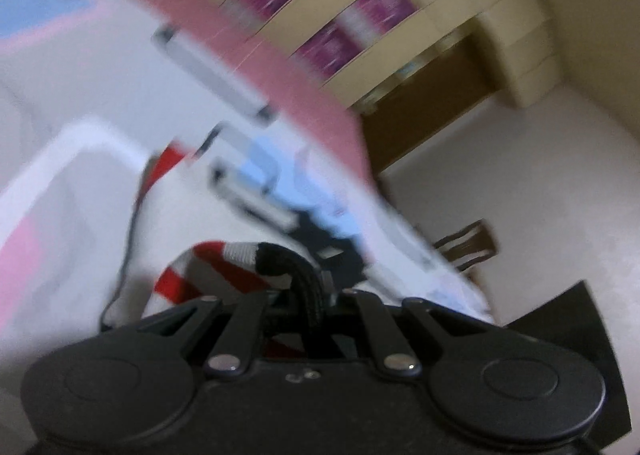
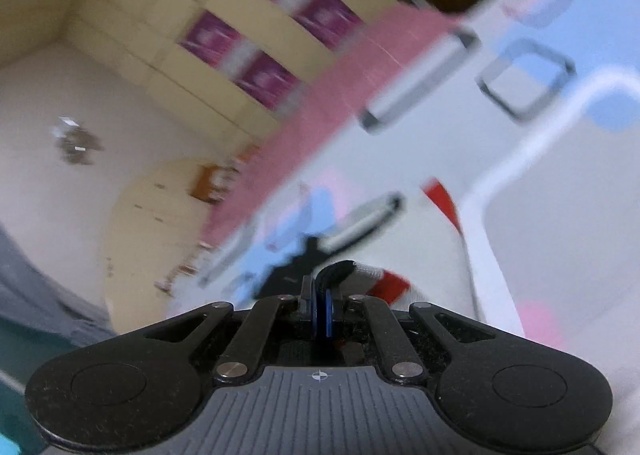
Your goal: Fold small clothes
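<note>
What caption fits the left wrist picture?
Left hand-held gripper shut on the black edge of a red, white and black striped garment above a patterned sheet.

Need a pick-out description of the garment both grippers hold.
Start from the white sheet with pink and blue patches. Above it, the left gripper and right gripper each pinch the striped garment. Only it carries red, white and black knit bands.

One striped garment (image 1: pixel 224 263), two grippers (image 1: pixel 310 291) (image 2: pixel 322 297), one patterned sheet (image 1: pixel 80 95).
</note>
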Demonstrator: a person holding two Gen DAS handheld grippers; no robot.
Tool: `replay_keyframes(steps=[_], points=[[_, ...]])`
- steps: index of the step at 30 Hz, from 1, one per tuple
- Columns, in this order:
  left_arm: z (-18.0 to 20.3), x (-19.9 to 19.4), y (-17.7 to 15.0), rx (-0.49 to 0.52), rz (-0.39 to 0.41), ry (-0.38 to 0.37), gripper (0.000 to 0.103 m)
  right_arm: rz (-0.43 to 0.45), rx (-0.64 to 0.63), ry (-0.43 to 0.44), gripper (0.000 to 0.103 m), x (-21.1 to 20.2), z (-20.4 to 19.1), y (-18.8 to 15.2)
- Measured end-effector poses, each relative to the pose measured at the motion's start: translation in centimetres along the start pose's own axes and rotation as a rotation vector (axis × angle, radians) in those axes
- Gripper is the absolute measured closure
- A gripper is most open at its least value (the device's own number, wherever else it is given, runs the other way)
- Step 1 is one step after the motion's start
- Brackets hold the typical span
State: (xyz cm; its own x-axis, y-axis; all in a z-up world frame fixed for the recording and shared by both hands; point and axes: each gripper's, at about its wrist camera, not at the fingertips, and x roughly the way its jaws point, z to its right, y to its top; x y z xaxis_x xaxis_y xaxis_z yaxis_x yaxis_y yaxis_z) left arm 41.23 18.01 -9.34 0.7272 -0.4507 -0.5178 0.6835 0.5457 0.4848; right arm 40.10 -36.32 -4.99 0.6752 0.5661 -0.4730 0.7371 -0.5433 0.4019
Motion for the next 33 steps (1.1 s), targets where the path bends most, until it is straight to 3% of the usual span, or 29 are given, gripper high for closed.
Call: replay_keyframes(steps=[3,7,9,10,11,12,13,15,20,24,28,31,32,33], points=[[-2.2,2.3,0.3,-0.038,-0.036,0.014,0.097,-0.045,0.032,-0.053,0.1,3.4,2.3,-0.1],[-3.1,3.7,1.6,-0.049,-0.028,-0.027,0.095,-0.045,0.059,-0.045,0.1,4.7,3.2,1.1],[-3.7,4.2,2.3,-0.083,-0.001,-0.075,0.079,-0.034,0.08,-0.024,0.099,5.8,3.4,1.9],[-4.1,4.6,2.6,-0.119,0.019,-0.099,0.06,-0.017,0.085,-0.013,0.099,6.1,3.3,2.2],[-4.5,4.9,3.0,-0.14,0.046,-0.113,0.035,-0.008,0.086,-0.019,0.087,6.8,3.4,2.7],[-4.5,5.0,3.5,-0.142,0.077,-0.102,0.027,0.016,0.082,-0.044,0.052,6.9,3.3,3.0],[-4.4,5.2,4.0,-0.138,0.098,-0.083,0.024,0.058,0.067,-0.065,0.041,6.7,3.3,3.3],[-4.0,5.3,4.9,-0.11,0.091,-0.081,0.027,0.096,0.021,-0.066,0.041,6.1,2.9,3.8],[-2.0,5.3,5.4,0.158,-0.013,0.037,0.042,0.044,-0.209,-0.085,0.041,5.3,1.3,2.8],[-0.7,7.4,4.3,0.354,-0.124,0.149,0.048,-0.016,-0.454,-0.174,0.041,7.0,-0.5,0.4],[0.5,9.1,3.6,0.483,-0.152,0.249,0.054,-0.045,-0.626,-0.23,0.041,9.7,-1.8,-1.4],[0.8,9.2,3.7,0.509,-0.153,0.28,0.06,0.018,-0.605,-0.404,0.042,11.0,-0.8,-0.8],[0.7,9.0,3.8,0.501,-0.15,0.275,0.062,0.037,-0.554,-0.407,0.048,10.7,-0.3,-0.4],[0.5,8.8,3.9,0.493,-0.146,0.27,0.064,0.045,-0.513,-0.353,0.048,9.9,0.0,-0.1]])
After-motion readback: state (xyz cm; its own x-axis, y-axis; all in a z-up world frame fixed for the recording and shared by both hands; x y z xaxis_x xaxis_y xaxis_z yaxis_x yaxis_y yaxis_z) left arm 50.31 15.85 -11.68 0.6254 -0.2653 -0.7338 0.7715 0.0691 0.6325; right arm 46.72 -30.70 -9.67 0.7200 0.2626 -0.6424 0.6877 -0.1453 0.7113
